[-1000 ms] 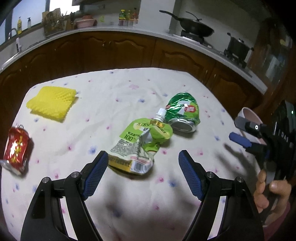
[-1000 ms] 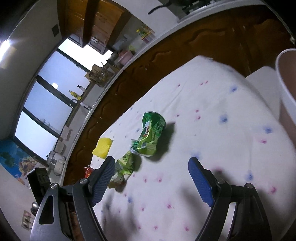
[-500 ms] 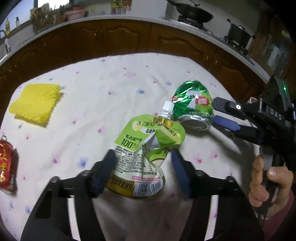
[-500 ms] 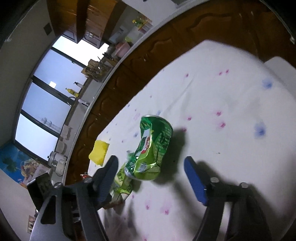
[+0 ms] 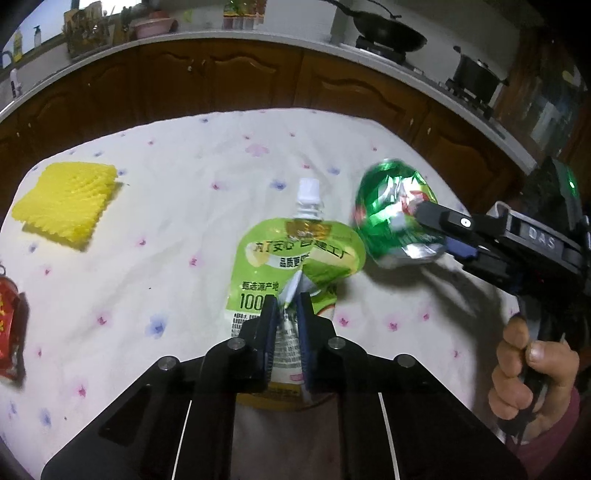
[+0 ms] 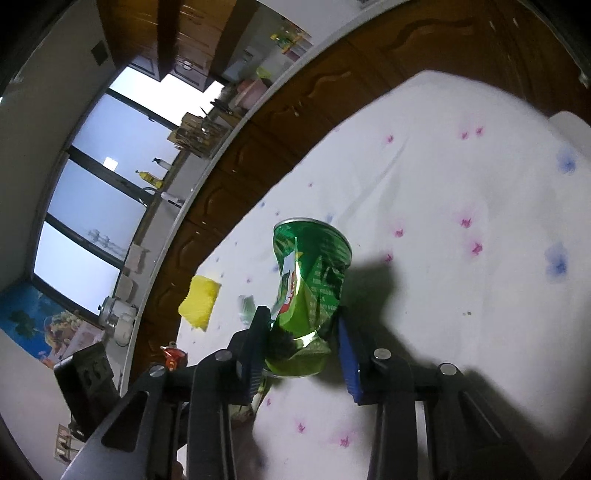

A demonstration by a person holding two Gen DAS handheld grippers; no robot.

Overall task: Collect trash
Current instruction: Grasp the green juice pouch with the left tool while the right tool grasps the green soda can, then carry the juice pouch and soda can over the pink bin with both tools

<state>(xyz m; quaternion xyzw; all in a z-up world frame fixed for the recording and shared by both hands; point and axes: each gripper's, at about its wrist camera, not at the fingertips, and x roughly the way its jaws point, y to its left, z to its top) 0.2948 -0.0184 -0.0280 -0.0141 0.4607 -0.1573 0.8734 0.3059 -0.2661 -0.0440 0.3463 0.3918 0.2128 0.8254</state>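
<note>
My left gripper (image 5: 286,314) is shut on a crumpled light-green drink pouch (image 5: 295,254) with a white spout, on the flowered white tablecloth (image 5: 177,192). My right gripper (image 6: 301,332) is shut on a crushed green can (image 6: 310,277); the can also shows in the left wrist view (image 5: 391,214), tilted up off the cloth with the right gripper (image 5: 436,229) on it. A yellow foam net (image 5: 62,203) lies at the far left, also visible in the right wrist view (image 6: 199,301). A crushed red can (image 5: 9,328) lies at the left edge.
A wooden counter (image 5: 258,85) curves behind the table, with a wok (image 5: 384,33) and a pot (image 5: 476,77) on it. A white rim (image 6: 572,129) shows at the table's right edge. The person's hand (image 5: 528,373) holds the right gripper's handle.
Both grippers moved forward and shut: the left on the pouch, the right on the green can. The green can has tilted up off the cloth.
</note>
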